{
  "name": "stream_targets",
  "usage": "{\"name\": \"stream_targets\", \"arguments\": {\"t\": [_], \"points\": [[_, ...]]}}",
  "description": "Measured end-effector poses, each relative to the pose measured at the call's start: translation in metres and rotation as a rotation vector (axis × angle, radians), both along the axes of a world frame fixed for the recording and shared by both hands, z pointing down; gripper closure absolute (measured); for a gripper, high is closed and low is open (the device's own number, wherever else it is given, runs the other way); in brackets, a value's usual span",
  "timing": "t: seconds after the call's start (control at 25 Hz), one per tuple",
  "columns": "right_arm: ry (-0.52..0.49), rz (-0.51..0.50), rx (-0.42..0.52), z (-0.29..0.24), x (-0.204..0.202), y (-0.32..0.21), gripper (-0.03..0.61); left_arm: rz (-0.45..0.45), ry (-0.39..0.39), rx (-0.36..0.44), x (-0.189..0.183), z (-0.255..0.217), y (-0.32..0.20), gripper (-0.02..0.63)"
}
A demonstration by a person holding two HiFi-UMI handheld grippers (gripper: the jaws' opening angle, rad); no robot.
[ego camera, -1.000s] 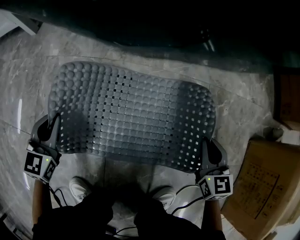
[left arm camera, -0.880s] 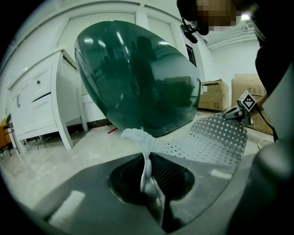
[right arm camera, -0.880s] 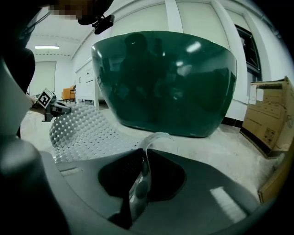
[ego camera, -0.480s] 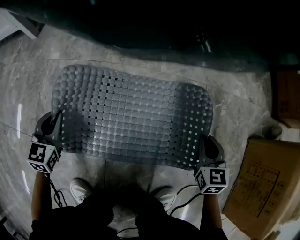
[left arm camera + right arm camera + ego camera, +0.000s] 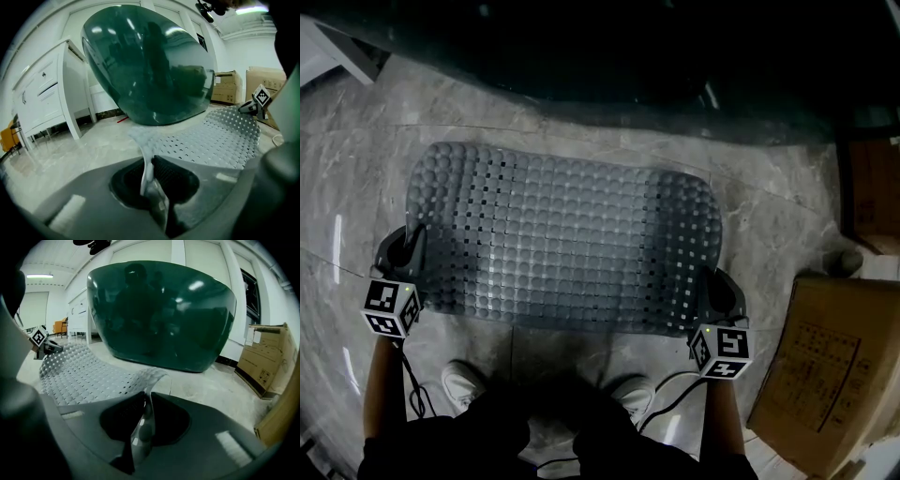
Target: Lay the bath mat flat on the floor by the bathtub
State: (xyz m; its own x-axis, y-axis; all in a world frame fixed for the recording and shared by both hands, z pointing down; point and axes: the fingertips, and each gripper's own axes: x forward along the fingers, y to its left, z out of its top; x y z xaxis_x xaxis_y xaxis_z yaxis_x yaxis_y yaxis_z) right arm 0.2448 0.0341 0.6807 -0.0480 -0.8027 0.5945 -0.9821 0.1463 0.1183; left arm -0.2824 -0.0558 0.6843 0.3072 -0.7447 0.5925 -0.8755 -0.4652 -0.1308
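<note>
A grey bubbled bath mat (image 5: 562, 239) with rows of small holes lies spread on the marble floor in front of the dark green bathtub (image 5: 609, 42). My left gripper (image 5: 411, 248) is shut on the mat's near left corner, which stands pinched between the jaws in the left gripper view (image 5: 149, 174). My right gripper (image 5: 712, 295) is shut on the near right corner, whose edge curls up from the floor into the jaws (image 5: 143, 425). The tub (image 5: 150, 65) (image 5: 161, 315) rises just beyond the mat (image 5: 211, 138) (image 5: 79, 373) in both gripper views.
Cardboard boxes (image 5: 825, 366) stand at the right, close to my right gripper. A white cabinet (image 5: 42, 101) stands left of the tub. The person's white shoes (image 5: 464, 380) are just behind the mat's near edge. Cables trail from both grippers.
The mat has come down and flattened against the floor; its far edge has drawn slightly nearer. Both grippers have lowered with their corners still held.
</note>
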Motion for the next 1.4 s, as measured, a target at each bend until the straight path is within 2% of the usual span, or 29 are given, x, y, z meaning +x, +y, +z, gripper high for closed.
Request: {"name": "stream_targets", "arguments": {"t": [0.2,0.48,0.84,0.96,1.16,1.4], "points": [[0.008,0.021,-0.014,0.010,0.006,0.002,0.508,-0.021,-0.015,-0.016,-0.009,0.012,0.002,0.577],[0.018,0.055,-0.027,0.018,0.015,0.002,0.483,-0.042,-0.047,0.011,-0.019,0.016,-0.006,0.547],[0.027,0.108,-0.029,0.023,0.027,0.005,0.454,-0.069,-0.068,0.016,-0.031,0.017,-0.006,0.482],[0.048,0.138,0.006,0.018,0.034,0.007,0.456,-0.088,-0.080,0.008,-0.036,0.019,-0.004,0.457],[0.031,0.108,0.030,0.013,0.029,0.008,0.466,-0.135,-0.095,0.052,-0.051,0.009,-0.003,0.451],[0.000,0.083,0.032,0.014,0.015,0.004,0.460,-0.122,-0.072,0.054,-0.042,0.008,-0.002,0.451]]}}
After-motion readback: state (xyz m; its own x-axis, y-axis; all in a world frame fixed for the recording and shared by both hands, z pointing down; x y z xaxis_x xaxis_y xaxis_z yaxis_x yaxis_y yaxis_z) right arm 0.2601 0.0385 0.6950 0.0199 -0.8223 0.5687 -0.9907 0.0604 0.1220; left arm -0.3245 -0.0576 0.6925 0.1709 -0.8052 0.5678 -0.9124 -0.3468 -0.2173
